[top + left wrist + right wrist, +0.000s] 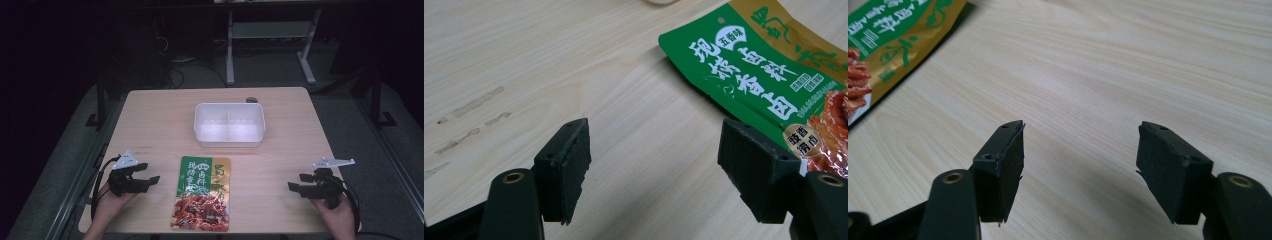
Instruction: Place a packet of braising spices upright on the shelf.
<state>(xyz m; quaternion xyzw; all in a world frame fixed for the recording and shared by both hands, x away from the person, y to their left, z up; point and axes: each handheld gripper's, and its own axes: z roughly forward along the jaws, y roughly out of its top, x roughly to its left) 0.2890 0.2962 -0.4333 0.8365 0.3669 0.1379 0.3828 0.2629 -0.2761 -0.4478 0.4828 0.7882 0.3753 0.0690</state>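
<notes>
The flat green-and-gold printed food pouch [202,193] lies at six o'clock on the pale wooden table [150,120], below the white two-compartment plastic tray [229,122]. The left gripper [150,172] at eight o'clock and the right gripper [297,181] at four o'clock both hold their jaws apart, empty. In my judgement, the left should pinch the pouch's near edge squarely to avoid creasing.

From my seat, the light wood table [150,120] is the one bright thing in a dim room. I see grey floor [345,125] on both sides of it, falling into shadow toward the edges. Beyond the far edge stands a white metal frame [230,50] with splayed feet, and dark cables [185,75] lie looped on the floor beside it.
</notes>
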